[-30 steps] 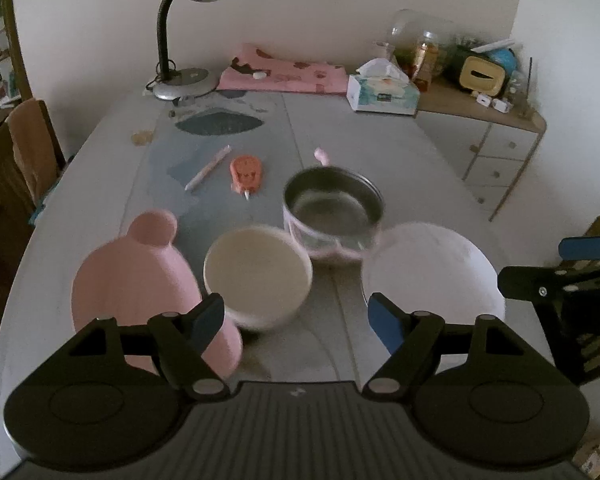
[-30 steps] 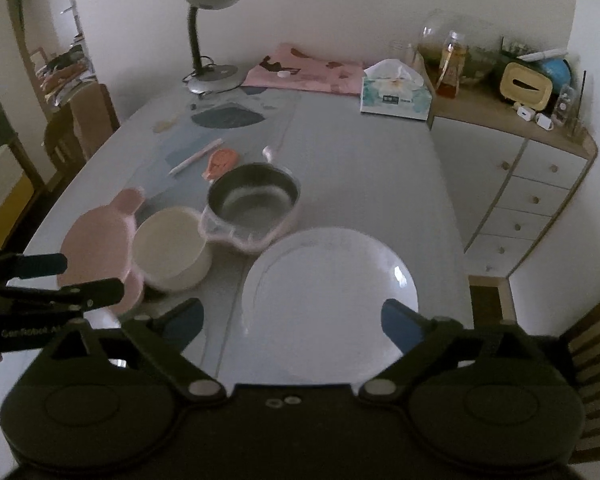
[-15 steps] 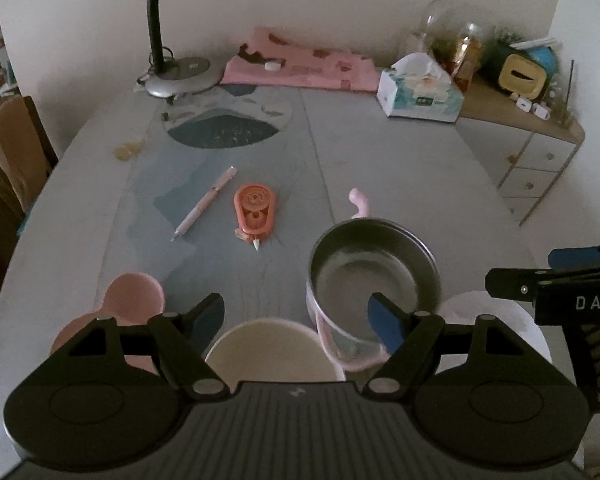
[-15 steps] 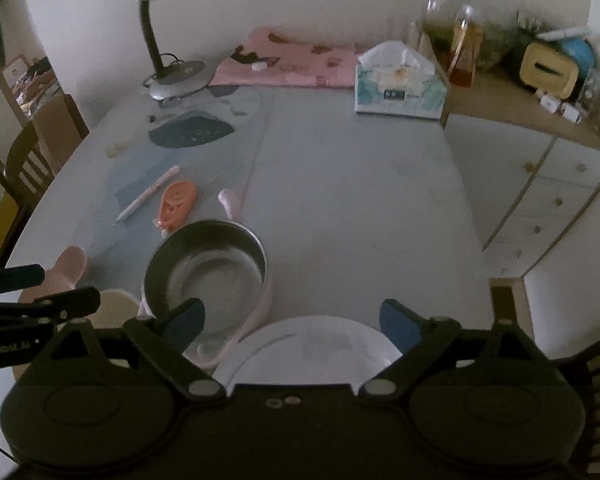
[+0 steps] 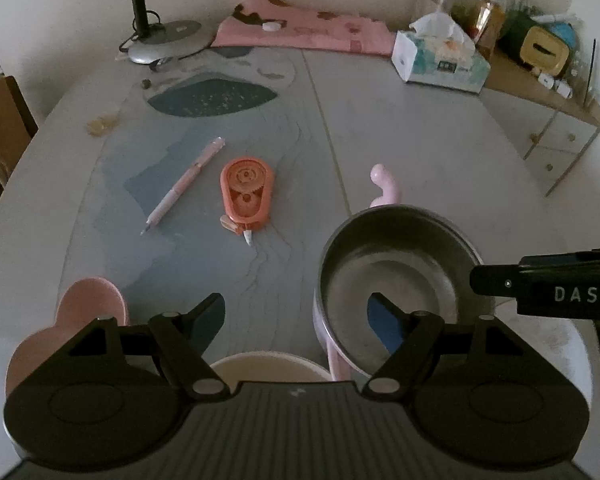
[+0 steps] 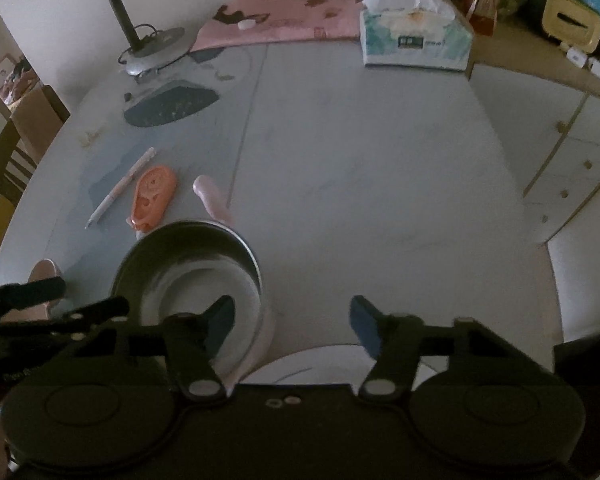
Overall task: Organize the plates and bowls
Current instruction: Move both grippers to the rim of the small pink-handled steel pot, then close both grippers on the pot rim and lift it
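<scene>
**Q:** Grey bench (image 5: 420,132), dim room, a lamp (image 5: 159,36) and tissue box (image 5: 440,60) at the far edge. Where do the task's dishes lie?

**A:** All at the near edge. Left to right in the left view: a pink plate (image 5: 91,300) with an ear-shaped lobe, a cream bowl (image 5: 267,366) mostly hidden under the left claw (image 5: 295,316), a steel bowl (image 5: 396,280) in a pink shell with a handle pointing away, and a white plate (image 6: 332,364) of which only a rim shows below the right claw (image 6: 291,320).

**Q:** And the claws?

**A:** Both are spread and grip nothing. The left's jaws are closing a little over the gap above the cream bowl. The right's are closing faster; the left finger overlaps the steel bowl's hollow in the picture, while the white plate's rim sits low between the fingers, untouched.

**Q:** How should the step be done well?

**A:** Probably a pick-up. Straddle one rim only, one finger inside and one outside, and avoid catching the neighbouring dish, since the steel bowl and white plate appear to sit just beside each other.

**Q:** Contents?

**A:** The steel bowl looks empty. The cream bowl's inside is barely visible. The pen (image 5: 183,184) and orange tape dispenser (image 5: 245,194) lie apart on the bench.
</scene>
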`<state>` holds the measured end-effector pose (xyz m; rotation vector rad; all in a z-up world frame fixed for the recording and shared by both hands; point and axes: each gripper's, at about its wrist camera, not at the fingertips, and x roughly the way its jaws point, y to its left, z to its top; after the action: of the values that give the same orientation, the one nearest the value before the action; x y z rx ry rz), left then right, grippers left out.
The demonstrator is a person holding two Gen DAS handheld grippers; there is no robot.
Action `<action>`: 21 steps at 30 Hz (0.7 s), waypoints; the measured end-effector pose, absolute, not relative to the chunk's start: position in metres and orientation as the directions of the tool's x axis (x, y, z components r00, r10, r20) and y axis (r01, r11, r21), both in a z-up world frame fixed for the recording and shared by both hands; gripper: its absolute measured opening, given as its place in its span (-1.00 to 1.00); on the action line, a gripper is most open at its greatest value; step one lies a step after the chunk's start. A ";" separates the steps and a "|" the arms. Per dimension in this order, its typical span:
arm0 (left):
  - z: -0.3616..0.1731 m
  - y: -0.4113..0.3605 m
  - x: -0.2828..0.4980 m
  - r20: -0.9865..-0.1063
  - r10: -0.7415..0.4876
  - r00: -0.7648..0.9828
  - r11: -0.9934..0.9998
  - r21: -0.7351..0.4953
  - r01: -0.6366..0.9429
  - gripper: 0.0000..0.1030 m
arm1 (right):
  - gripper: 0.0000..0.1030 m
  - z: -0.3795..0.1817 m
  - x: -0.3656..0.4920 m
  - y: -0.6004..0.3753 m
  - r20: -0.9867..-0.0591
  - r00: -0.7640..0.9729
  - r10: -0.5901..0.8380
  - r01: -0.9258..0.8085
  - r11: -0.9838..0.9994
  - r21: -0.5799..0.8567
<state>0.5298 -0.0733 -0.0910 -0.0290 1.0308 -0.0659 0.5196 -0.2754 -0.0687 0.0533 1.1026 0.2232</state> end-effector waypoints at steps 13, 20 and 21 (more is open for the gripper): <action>-0.110 -0.088 0.539 -0.883 -0.060 0.466 0.997 -0.030 0.072 -0.49 | -0.51 -0.087 0.526 -0.256 -0.903 0.388 0.186 -0.179 0.976 0.124; -0.108 -0.096 0.538 -0.882 -0.058 0.469 0.998 -0.033 0.061 -0.81 | -0.77 -0.088 0.525 -0.253 -0.900 0.391 0.195 -0.180 0.975 0.133; -0.108 -0.097 0.538 -0.881 -0.054 0.470 0.998 -0.028 0.061 -0.82 | -0.78 -0.088 0.524 -0.252 -0.899 0.394 0.190 -0.181 0.975 0.126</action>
<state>0.5377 -0.0971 -0.1075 0.0079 1.0789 -0.0703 0.5238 -0.2520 -0.0877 0.0081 1.1414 0.2353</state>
